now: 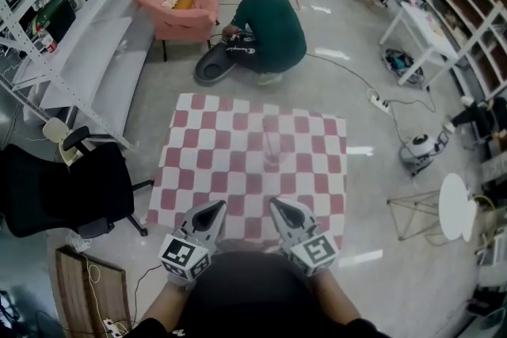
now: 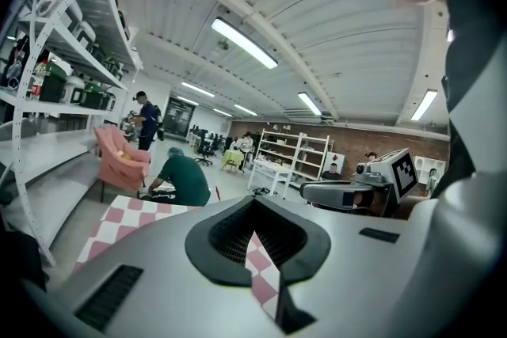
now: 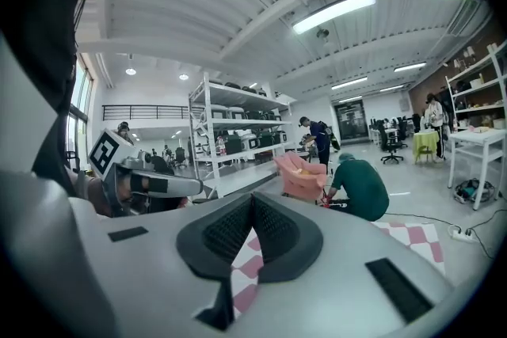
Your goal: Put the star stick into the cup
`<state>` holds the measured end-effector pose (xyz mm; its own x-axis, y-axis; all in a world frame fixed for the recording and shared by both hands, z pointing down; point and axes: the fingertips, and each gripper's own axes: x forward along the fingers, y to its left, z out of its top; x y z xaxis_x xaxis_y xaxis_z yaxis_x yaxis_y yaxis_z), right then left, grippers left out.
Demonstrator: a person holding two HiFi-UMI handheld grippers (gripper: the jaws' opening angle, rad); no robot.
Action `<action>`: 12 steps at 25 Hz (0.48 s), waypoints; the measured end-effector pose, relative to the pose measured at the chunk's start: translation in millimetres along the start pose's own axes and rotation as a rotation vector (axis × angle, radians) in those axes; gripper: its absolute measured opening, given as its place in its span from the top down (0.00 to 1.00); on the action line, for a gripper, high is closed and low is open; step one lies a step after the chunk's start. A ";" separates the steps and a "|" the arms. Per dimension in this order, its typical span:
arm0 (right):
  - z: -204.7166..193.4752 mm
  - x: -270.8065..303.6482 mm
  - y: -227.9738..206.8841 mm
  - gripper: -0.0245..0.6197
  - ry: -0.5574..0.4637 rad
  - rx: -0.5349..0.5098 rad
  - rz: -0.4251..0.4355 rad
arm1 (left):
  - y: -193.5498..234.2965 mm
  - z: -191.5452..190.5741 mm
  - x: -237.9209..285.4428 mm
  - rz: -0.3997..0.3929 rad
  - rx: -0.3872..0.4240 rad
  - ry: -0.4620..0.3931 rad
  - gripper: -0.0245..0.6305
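Star stick and clear cup cannot be told apart from here. You have only one faint, pale, see-through upright shape (image 1: 272, 145) near the middle of the counter's pink-and-white checked cloth (image 1: 198, 162), well ahead of both claws. Whether the stick stands in the cup or beside it is too blurred to tell. Your left claw (image 1: 214, 211) hangs over the cloth's near edge with its jaws pressed together on nothing. Your right claw (image 1: 279, 208), just beside it, is likewise closed and empty. The danger, as I judge it, is that glassy shape. It is hard to place in depth, so a closed claw coming in low could clip it and tip it over, or snag the cloth and drag everything askew.
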<state>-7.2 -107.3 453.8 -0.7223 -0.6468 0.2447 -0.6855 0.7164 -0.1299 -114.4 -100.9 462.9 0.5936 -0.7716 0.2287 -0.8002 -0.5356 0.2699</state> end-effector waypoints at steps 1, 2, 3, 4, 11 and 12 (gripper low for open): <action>0.5 -0.6 -0.3 0.94 -0.002 0.000 -0.001 | -0.6 -1.8 1.0 -0.001 0.002 0.007 0.90; 0.9 -1.5 -0.9 0.94 -0.004 0.000 -0.004 | -0.7 -3.6 2.1 0.001 0.004 0.014 0.90; 1.0 -2.6 -1.6 0.94 -0.006 -0.001 -0.006 | -0.8 -5.1 3.2 0.004 0.005 0.018 0.90; 0.7 -3.9 -2.3 0.94 -0.006 -0.002 -0.009 | -1.2 -6.0 4.0 0.003 0.004 0.019 0.90; -2.6 -11.7 -6.9 0.94 0.006 -0.009 -0.029 | -7.8 -3.3 7.8 -0.023 0.002 0.005 0.90; -3.2 -12.1 -7.6 0.94 0.006 -0.008 -0.033 | -6.8 -3.8 8.1 -0.021 -0.005 0.004 0.90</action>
<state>7.0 -104.1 454.8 -0.6989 -0.6684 0.2546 -0.7080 0.6970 -0.1136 -103.8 -102.2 466.5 0.6104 -0.7590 0.2264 -0.7873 -0.5499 0.2790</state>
